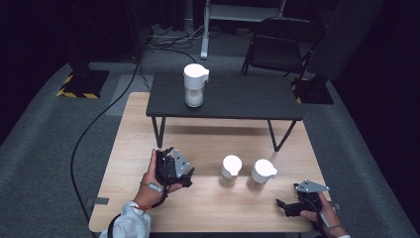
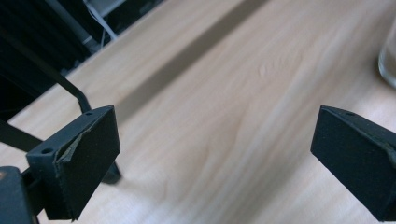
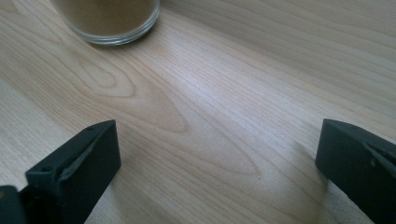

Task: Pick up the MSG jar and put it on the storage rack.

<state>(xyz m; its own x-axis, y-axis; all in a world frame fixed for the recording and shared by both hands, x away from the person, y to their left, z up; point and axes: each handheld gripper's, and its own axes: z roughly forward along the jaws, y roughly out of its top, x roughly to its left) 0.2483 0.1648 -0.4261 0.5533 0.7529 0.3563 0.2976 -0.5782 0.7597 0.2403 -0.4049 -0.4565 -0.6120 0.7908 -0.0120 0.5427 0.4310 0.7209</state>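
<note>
From above, my left gripper [image 1: 187, 173] sits just left of the two upright jars [image 1: 231, 171] — nearer than my right gripper [image 1: 283, 206]. Left gripper view: jaws wide open, glass at the right edge. Right gripper view — jaws spread, brown-filled jar [image 3: 109, 21] ahead-left.

The right tool [image 3: 217, 172] hangs low over the pale wooden tabletop [image 3: 243, 93], its two black jaws spread wide with bare wood between them. Nothing sits in the gap. Ahead and toward the upper left stands the base of a clear glass jar [image 3: 109, 21] with brown powder inside, resting on the tabletop, well apart from both jaws. A soft shadow falls beside the right-hand jaw.
</note>
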